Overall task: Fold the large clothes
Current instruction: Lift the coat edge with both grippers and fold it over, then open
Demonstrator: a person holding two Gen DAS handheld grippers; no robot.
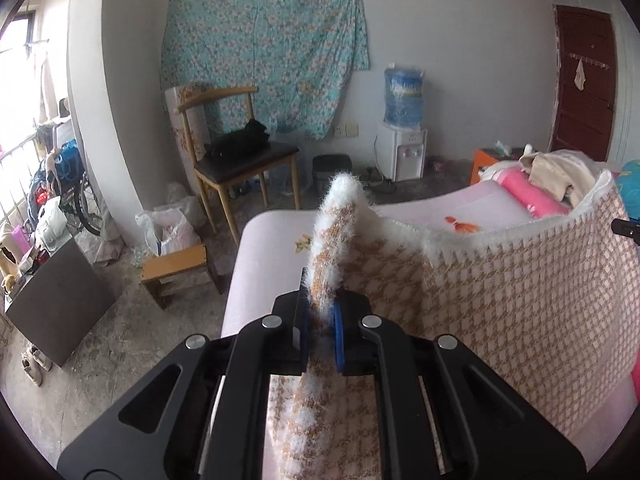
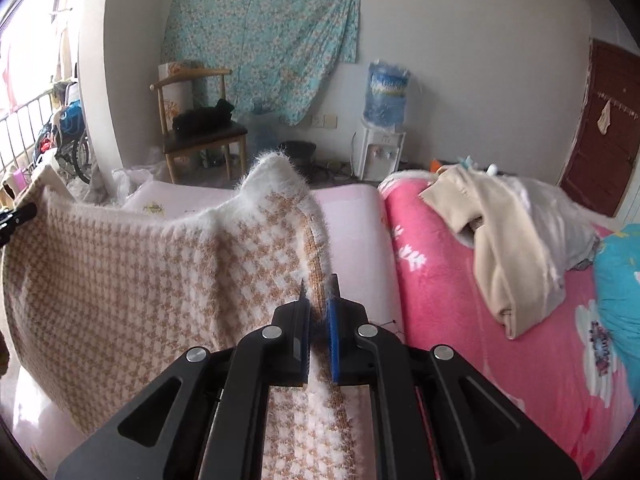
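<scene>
The fuzzy houndstooth garment (image 1: 520, 280), tan and white with a white furry edge, hangs stretched between my two grippers above the bed, its long axis running side to side from one hand to the other and its top edge sagging a little in the middle. My left gripper (image 1: 320, 308) is closed tight on one upper corner, the knit pinched between the blue pads with a tuft of the white trim standing up past the fingertips. My right gripper (image 2: 320, 304) is closed just as tight on the other corner, where the cloth bunches and rises in a soft peak. The lower part drapes down toward the pale pink sheet (image 1: 272, 240), which is printed with small flowers. Beside it lies a bright pink blanket (image 2: 440, 280) with white flowers, and on that a heap of beige and white clothes (image 2: 508, 240). Beyond the bed is a rough grey floor, a wooden chair (image 1: 240, 160) with something black on its seat, a low wooden stool (image 1: 176, 268), and a white water dispenser (image 1: 400, 152) with a blue bottle on top. A turquoise floral sheet (image 1: 264, 52) hangs on the wall, and a dark red door (image 1: 584, 80) stands to the right. The bottle's label is too blurred for me to read
</scene>
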